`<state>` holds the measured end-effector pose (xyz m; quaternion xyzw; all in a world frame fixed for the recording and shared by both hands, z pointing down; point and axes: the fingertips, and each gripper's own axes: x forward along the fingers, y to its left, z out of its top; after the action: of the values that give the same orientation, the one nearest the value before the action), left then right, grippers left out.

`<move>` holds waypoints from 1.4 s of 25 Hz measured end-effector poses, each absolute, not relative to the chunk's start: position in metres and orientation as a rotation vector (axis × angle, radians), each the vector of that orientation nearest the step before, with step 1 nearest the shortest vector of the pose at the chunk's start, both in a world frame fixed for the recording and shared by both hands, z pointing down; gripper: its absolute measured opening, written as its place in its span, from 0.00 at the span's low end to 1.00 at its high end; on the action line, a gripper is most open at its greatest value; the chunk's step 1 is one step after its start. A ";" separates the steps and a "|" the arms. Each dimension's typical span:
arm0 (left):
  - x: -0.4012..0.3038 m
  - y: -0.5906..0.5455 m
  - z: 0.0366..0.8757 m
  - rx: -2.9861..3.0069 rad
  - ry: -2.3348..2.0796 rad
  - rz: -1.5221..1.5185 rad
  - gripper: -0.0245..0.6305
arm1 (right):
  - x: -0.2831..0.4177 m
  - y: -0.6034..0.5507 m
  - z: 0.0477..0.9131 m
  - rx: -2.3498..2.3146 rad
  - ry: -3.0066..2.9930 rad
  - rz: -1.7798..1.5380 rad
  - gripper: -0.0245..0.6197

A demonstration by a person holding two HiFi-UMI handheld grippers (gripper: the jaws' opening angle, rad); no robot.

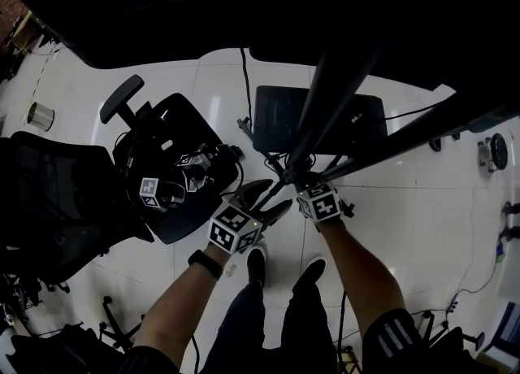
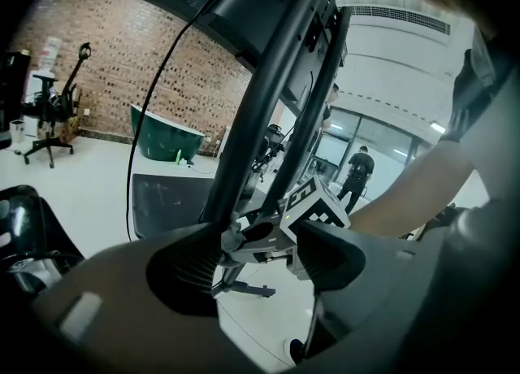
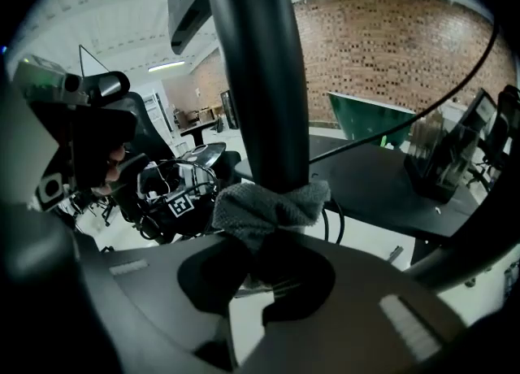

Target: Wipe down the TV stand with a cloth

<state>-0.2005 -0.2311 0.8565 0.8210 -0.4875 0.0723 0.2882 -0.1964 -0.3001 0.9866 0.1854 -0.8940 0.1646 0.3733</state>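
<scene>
Head view: we log a black metal TV stand [image 1: 327, 102] on a white tiled floor [image 1: 422, 202], a black office chair [image 1: 180, 132] at its left, and the left gripper [image 1: 264, 200] and right gripper [image 1: 299, 189] side by side where its legs meet. Left gripper view: jaws wide apart and empty, a stand pole [image 2: 262, 104] close by one pad. Right gripper view: jaws closed on a grey knitted cloth [image 3: 272, 206], which is pressed against a pole

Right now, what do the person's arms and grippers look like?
The left gripper and right gripper are dark grey with ribbed jaws, each carrying a white cube of black square markers. A black watch bands the left wrist; the right sleeve is short, black, white-striped.
</scene>
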 end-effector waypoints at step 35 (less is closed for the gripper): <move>-0.040 -0.018 0.466 2.730 -1.407 0.046 0.59 | 0.067 -0.078 0.512 0.611 -2.984 0.314 0.09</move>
<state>-0.0400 -0.0178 0.4661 0.8882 -0.4579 0.0151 0.0351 0.0669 -0.0778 0.5116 0.1995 -0.9737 0.1023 0.0395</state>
